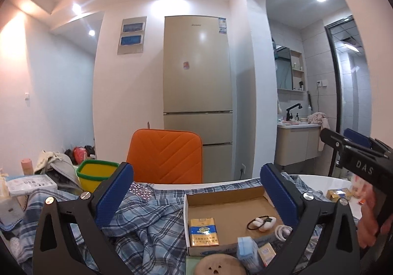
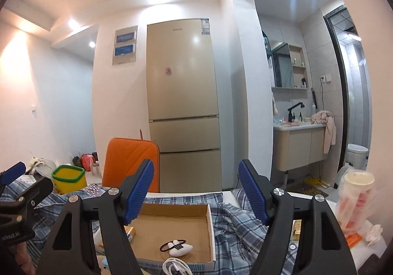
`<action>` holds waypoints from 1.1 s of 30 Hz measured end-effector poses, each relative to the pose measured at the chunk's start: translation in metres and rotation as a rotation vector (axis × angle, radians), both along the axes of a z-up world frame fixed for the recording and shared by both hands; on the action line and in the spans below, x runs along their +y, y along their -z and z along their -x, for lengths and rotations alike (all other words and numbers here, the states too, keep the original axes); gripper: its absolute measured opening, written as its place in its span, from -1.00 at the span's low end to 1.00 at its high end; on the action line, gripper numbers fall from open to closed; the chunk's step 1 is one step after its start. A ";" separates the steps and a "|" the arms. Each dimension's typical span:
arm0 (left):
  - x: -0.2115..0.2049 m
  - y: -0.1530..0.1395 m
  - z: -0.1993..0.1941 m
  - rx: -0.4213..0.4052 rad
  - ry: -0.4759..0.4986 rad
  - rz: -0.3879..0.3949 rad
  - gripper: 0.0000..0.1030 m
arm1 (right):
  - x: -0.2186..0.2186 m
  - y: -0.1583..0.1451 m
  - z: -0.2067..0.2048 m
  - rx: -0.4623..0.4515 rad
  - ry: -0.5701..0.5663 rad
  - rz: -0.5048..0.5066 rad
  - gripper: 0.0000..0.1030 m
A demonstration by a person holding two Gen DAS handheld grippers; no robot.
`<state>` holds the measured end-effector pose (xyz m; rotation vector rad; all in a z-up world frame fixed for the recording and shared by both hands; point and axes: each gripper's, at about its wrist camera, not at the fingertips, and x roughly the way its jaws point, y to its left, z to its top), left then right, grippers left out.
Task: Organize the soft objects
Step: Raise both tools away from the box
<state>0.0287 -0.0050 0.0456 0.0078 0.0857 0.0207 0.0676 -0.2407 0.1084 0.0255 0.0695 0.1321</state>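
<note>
Crumpled blue plaid cotton shirt lies below both raised grippers; left gripper wide open, empty, nearer; right gripper parted, empty.

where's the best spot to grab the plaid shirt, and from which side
Probably a raised fold of the plaid shirt, left of the cardboard tray. The cloth is bunched into ridges there that jaws could pinch, and nothing lies on it. Come from above with the open left gripper.

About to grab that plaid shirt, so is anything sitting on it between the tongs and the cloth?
Yes: the shallow cardboard box lies on the blue plaid shirt; cloth left of it is bare.
</note>
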 end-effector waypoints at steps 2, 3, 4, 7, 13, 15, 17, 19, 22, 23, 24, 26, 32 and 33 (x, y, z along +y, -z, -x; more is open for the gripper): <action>-0.002 0.000 0.007 0.001 0.014 0.003 0.99 | -0.003 0.001 0.010 0.001 -0.005 -0.007 0.58; -0.002 0.002 0.010 0.003 0.022 0.007 0.99 | -0.005 0.003 0.016 0.005 -0.014 -0.008 0.62; -0.004 0.003 0.012 0.005 0.027 0.011 0.99 | -0.006 0.005 0.020 0.007 -0.016 -0.005 0.64; -0.008 0.013 0.021 0.021 0.046 0.019 0.99 | -0.005 0.015 0.033 0.019 -0.018 0.032 0.64; -0.021 0.026 0.024 0.036 0.056 -0.021 0.99 | -0.004 0.035 0.036 0.067 -0.021 0.079 0.64; -0.021 0.028 0.022 0.046 0.045 -0.022 0.99 | -0.005 0.040 0.032 0.085 -0.024 0.069 0.64; -0.021 0.031 0.019 0.064 0.053 -0.016 0.99 | -0.005 0.044 0.027 0.108 -0.028 0.069 0.67; -0.021 0.034 0.017 0.080 0.049 -0.015 0.99 | -0.006 0.048 0.021 0.134 -0.037 0.068 0.70; -0.021 0.036 0.015 0.091 0.050 -0.014 0.99 | -0.007 0.051 0.012 0.179 -0.021 0.063 0.71; -0.021 0.037 0.014 0.098 0.050 -0.015 0.99 | -0.009 0.051 0.010 0.189 -0.024 0.055 0.71; -0.021 0.037 0.013 0.108 0.049 -0.015 0.99 | -0.012 0.052 0.007 0.204 -0.027 0.045 0.71; -0.022 0.040 0.007 0.140 0.039 -0.016 0.99 | -0.015 0.055 0.000 0.251 -0.029 0.034 0.71; -0.025 0.051 -0.016 0.282 0.031 -0.038 0.99 | -0.018 0.074 -0.031 0.449 0.040 0.051 0.71; -0.024 0.052 -0.017 0.288 0.034 -0.034 0.99 | -0.020 0.078 -0.036 0.486 0.032 0.044 0.71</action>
